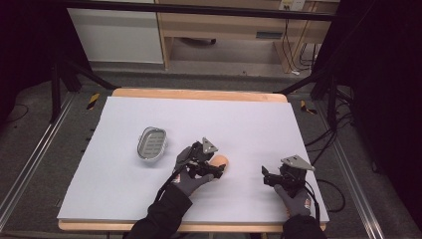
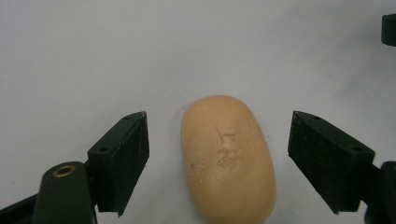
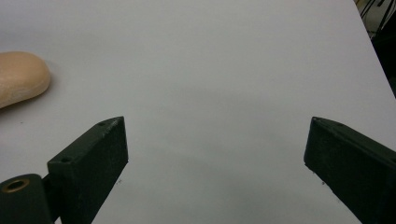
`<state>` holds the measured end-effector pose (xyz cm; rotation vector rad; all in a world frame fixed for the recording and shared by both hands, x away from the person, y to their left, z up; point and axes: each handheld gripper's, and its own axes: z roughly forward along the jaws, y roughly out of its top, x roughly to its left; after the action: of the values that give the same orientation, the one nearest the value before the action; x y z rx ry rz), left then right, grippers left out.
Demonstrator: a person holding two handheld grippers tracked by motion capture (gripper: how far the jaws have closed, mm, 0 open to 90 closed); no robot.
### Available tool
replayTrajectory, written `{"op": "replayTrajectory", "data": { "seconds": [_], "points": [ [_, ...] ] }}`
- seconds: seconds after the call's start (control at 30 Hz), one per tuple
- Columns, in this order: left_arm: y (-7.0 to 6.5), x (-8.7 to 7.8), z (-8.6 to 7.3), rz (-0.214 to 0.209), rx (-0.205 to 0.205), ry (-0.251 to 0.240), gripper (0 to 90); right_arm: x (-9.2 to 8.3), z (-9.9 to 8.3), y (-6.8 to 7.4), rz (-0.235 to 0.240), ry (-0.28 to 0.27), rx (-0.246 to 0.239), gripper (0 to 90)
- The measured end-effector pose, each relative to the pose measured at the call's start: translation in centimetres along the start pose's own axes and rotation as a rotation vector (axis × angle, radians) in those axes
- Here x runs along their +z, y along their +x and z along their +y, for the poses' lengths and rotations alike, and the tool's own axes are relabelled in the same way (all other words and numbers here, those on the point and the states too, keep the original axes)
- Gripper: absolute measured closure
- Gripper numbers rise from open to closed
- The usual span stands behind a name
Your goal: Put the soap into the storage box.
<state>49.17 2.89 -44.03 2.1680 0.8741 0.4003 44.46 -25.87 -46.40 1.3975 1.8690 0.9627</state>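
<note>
1. Your left gripper (image 2: 218, 161) sits low over the soap bar (image 2: 228, 156), with the jaws apart, one on each side of it and neither pad touching, so the grasp is lined up but not made.
2. The soap bar lies flat on the white tabletop (image 1: 249, 124), near the middle and apart from the soap dish (image 1: 151, 143), which stands empty off to the left.
3. Your right gripper (image 3: 215, 161) hovers over bare tabletop with its jaws wide apart and nothing between them.
4. Still ahead, as it looks: close on the bar, lift it, and probably set it in the dish.
</note>
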Motion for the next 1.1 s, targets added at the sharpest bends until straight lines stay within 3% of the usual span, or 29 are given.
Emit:
{"op": "replayTrajectory", "data": {
  "seconds": [0.67,1.1],
  "points": [
    [-0.7,2.5,-0.2,-0.003,-0.002,0.094,17.0,0.1,0.0,0.0,0.0,0.004,-0.002,6.4],
    [-0.5,3.3,-0.4,0.005,-0.009,0.128,19.8,0.1,-0.1,0.0,0.004,0.008,-0.001,6.4]
  ]
}}
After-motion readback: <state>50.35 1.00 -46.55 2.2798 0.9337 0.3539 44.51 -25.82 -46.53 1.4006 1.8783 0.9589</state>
